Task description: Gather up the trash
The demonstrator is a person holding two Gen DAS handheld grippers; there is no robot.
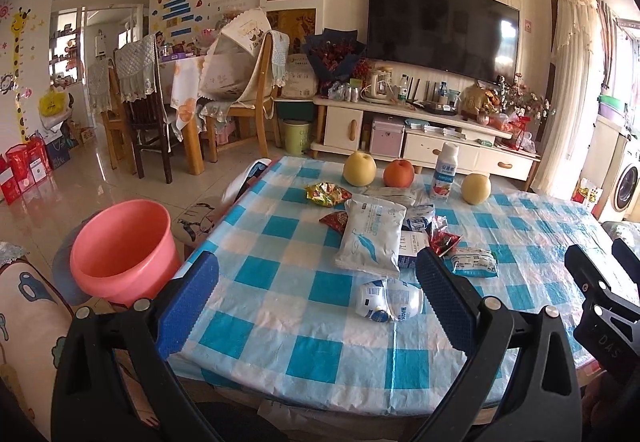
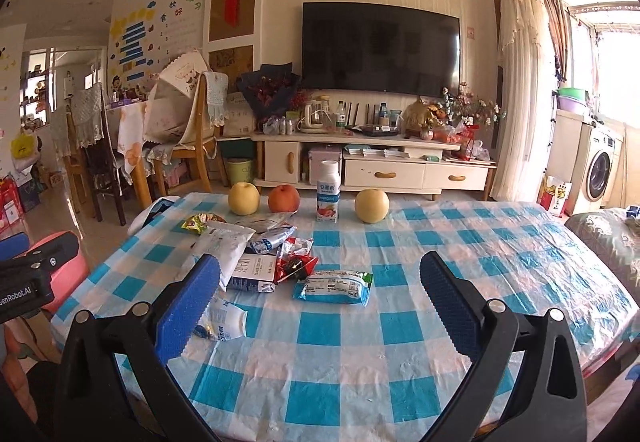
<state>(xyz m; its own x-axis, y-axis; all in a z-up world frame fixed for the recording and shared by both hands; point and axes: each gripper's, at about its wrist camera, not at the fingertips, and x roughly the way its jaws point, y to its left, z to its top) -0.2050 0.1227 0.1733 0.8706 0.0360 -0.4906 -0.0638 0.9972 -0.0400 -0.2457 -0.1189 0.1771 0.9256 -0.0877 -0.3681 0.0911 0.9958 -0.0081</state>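
We see a glossy, crinkled plastic tablecloth [image 2: 400, 322] in blue check, shiny foil-like snack wrappers [image 2: 296, 262], a smooth matt pink plastic bucket [image 1: 124, 250], and textured blue pads [image 1: 192, 302] on the smooth black plastic left gripper [image 1: 316, 302].

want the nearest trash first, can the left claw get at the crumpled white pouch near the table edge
Probably yes. The left claw is open, and the pouch lies flat between its fingers' line of sight with nothing on top of it or in front of it.

Home living room: television [image 2: 380, 45], dining chairs [image 1: 248, 81]
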